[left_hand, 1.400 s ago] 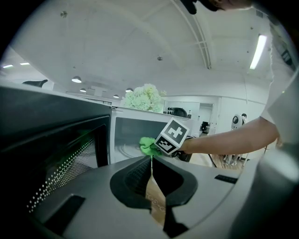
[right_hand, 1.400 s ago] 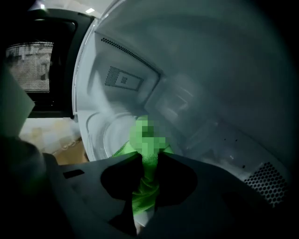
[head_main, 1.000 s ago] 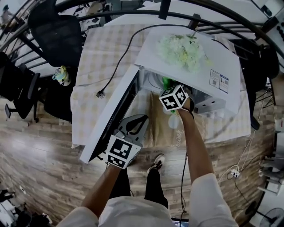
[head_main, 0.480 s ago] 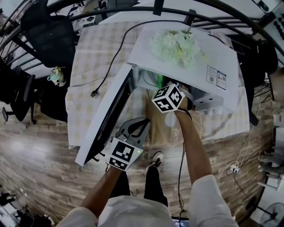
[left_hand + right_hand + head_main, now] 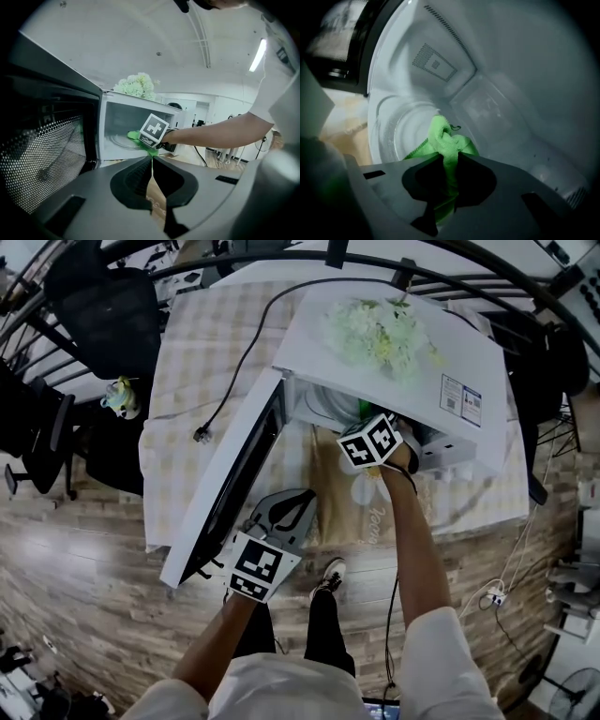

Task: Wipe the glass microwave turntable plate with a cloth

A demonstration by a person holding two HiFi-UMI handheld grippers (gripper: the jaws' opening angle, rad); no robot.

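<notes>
Microwave (image 5: 469,362) on the checked table (image 5: 202,352), door (image 5: 230,488) swung wide to the person's left. White flowers (image 5: 380,334) lie on its roof.

Right gripper (image 5: 450,159): reaches in through the opening, jaws clamped on a bunched green cloth (image 5: 443,136). A wad of cloth sticks out past the fingertips; the rest trails back between the jaws.

Glass turntable plate (image 5: 401,124): lies flat on the cavity floor, directly under and ahead of the right gripper. The wad sits at the plate's surface, looks to be touching, though the contact itself is hidden under the cloth.

Key relation: in the right gripper view, most of the bare glass spreads left of the cloth and beyond it, toward the door side and the back wall. The cloth sits toward the plate's right. The plate is round, so no long axis to follow; the rim's curve is the guide. My read is that any further wiping has to sweep leftward and around.

Left gripper (image 5: 152,161): held low outside the oven, just beside the open door's outer edge, jaws pressed together on nothing. Whether it touches the door I cannot tell. It is well apart from the plate, so the right gripper is the working one.
</notes>
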